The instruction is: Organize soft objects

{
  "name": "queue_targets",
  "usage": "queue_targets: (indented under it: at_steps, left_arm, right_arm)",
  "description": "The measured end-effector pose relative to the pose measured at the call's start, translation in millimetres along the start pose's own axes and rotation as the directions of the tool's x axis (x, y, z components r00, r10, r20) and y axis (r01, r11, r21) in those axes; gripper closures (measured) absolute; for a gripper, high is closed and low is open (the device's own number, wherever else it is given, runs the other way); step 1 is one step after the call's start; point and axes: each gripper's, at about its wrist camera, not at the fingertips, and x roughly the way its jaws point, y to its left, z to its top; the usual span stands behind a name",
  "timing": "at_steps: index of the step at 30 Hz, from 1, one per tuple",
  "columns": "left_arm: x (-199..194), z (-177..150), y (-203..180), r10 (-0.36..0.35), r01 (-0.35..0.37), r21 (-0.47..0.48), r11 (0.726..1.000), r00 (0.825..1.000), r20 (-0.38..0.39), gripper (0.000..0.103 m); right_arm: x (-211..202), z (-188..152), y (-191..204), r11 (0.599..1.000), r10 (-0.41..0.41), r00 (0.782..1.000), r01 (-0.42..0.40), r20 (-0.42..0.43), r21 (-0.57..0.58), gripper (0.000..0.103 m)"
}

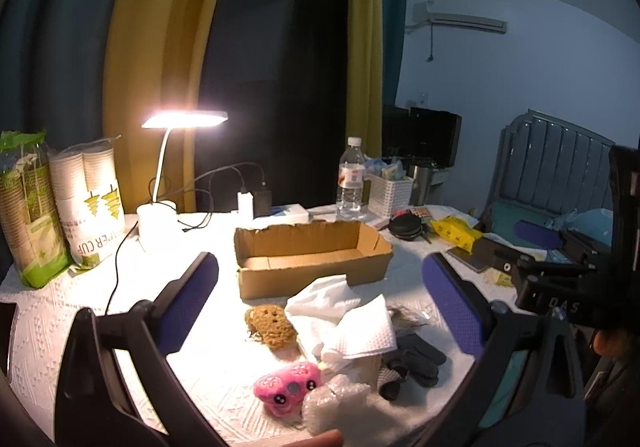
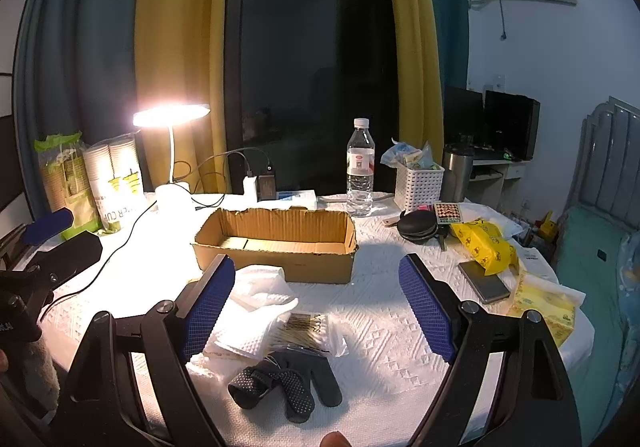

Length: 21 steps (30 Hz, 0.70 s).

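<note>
Bubble wrap (image 1: 336, 403) and a pink plush toy (image 1: 288, 387) were seen nearest, with both tools, left (image 1: 320, 307) and right (image 2: 316, 303), held wide open above the counter (image 2: 380, 327), gripping nothing.

I count 1 cardboard box (image 2: 276, 243), 1 pink plush toy (image 1: 288, 387), 1 brown sponge (image 1: 272, 327), 1 pair of dark gloves (image 2: 288, 387), 1 water bottle (image 2: 361, 167), 1 desk lamp (image 2: 171, 115), 2 sleeves of paper cups (image 1: 60, 203), 1 white basket (image 2: 418, 185) and 1 phone (image 2: 484, 281)
</note>
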Motion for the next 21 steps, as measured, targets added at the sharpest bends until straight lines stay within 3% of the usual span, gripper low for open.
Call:
queue_targets:
  at_steps: [21]
  left_arm:
    - [-3.5,2.0,-0.9,-0.002,0.002,-0.006,1.000,1.000,0.000,0.000]
  right_arm:
    - [-3.5,7.7,1.3,1.000,-0.004,1.000,0.004,0.005,-0.013,0.016]
